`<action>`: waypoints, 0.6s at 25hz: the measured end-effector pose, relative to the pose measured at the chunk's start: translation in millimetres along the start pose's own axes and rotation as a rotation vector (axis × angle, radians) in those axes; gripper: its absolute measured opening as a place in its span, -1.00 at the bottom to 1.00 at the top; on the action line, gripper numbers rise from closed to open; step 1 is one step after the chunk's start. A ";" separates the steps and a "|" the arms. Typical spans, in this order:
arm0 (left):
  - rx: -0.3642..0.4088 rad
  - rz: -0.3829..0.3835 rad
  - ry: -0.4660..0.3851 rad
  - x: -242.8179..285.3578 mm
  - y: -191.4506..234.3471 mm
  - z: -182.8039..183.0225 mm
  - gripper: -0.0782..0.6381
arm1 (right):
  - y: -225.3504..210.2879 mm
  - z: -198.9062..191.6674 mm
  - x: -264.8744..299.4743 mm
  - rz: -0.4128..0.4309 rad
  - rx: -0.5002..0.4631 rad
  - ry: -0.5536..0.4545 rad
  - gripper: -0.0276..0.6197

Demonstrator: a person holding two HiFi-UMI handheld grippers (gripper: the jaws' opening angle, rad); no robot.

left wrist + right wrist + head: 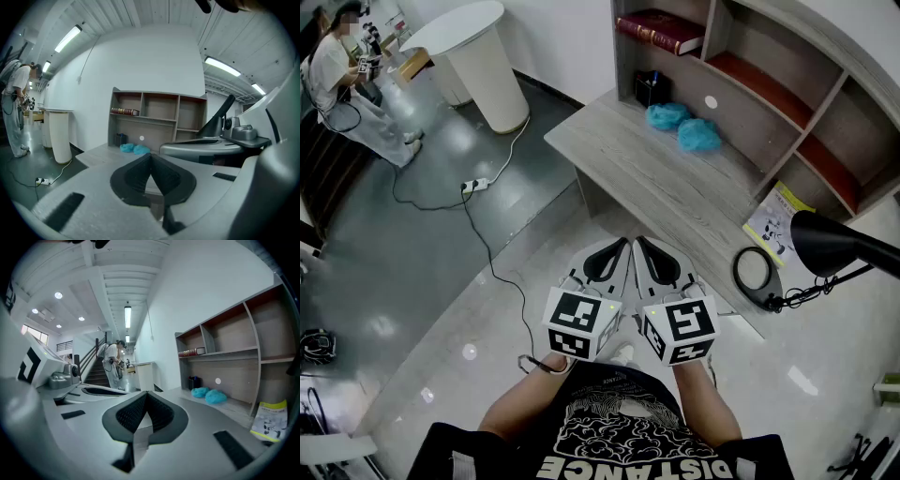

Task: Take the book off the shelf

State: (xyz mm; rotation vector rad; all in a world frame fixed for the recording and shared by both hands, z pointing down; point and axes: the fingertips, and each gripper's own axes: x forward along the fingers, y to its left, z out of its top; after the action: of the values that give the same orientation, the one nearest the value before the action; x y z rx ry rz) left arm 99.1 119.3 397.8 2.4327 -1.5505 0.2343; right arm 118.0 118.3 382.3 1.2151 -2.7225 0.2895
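Toward the upper left of the head view a person (337, 66) is well apart, near a smooth white pedestal table (478, 56) — neither concerns us. At lower centre we hold the left gripper (624, 245) and right gripper (638, 243) side by side, short of the pale wood-grain desk (628, 159), tips aimed at the shelf (741, 80). Each has its ribbed black pads (133, 177) pressed together on nothing, probably because the reach has not begun. Further up and right, the book (661, 31) — dark red, hardbound — lies flat in the shelf's upper leftmost compartment, spine outward, which should suit a pinch across its thickness. Two crinkled blue bundles (684, 127) rest on the desk below.
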 end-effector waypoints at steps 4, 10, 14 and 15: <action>0.001 0.005 0.000 -0.9 -2.1 -0.9 -0.76 | -2.9 -1.5 -1.7 -0.001 0.006 0.000 -0.87; -0.026 0.020 0.001 -1.2 10.0 -4.3 -0.76 | -0.3 -6.7 7.1 0.011 0.040 0.007 -0.86; -0.042 0.038 0.004 -2.8 26.1 -4.4 -0.76 | 6.3 -6.5 19.0 0.022 0.037 0.021 -0.86; -0.045 0.041 0.003 -2.1 30.5 -3.9 -0.76 | 7.6 -6.5 23.2 0.025 0.036 0.024 -0.86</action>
State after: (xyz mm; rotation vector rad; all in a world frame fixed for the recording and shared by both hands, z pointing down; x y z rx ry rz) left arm 70.6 109.9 404.7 2.3675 -1.5878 0.2074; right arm 97.3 108.1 392.7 1.1793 -2.7248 0.3560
